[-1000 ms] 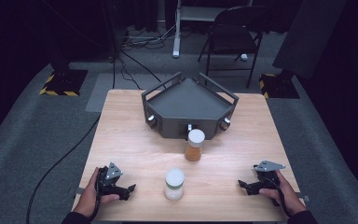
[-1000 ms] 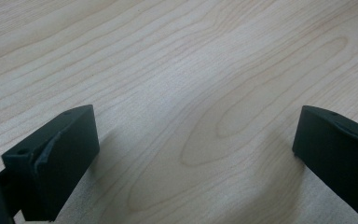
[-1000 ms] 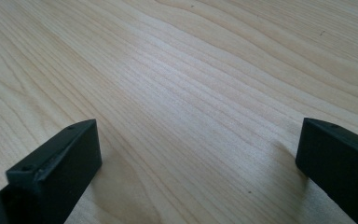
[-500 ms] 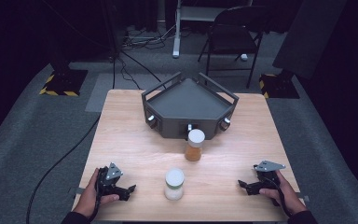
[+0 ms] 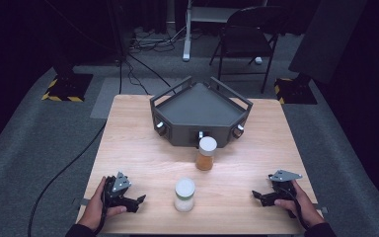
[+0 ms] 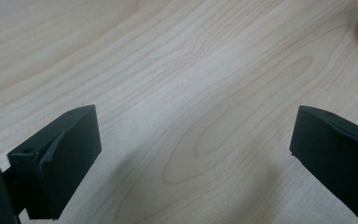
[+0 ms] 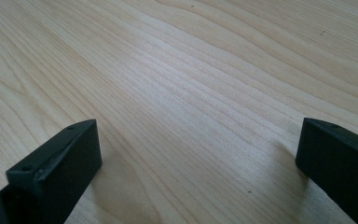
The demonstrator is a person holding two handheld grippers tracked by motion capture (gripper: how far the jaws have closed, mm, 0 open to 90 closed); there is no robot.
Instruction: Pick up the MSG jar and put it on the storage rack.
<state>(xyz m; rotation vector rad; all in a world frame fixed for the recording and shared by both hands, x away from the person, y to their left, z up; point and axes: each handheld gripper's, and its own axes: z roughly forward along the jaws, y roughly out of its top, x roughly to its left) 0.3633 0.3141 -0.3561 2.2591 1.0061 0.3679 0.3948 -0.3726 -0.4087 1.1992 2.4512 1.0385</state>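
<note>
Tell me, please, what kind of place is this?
Probably a recording studio or lab, not a home: a light wooden table on grey carpet, black curtains behind, a black folding chair, cables on the floor, and hazard-striped stand bases.

jars: 2 [image 5: 207,153] [image 5: 184,194] | tray: 1 [image 5: 200,106] | chair: 1, dim [image 5: 246,29]
</note>
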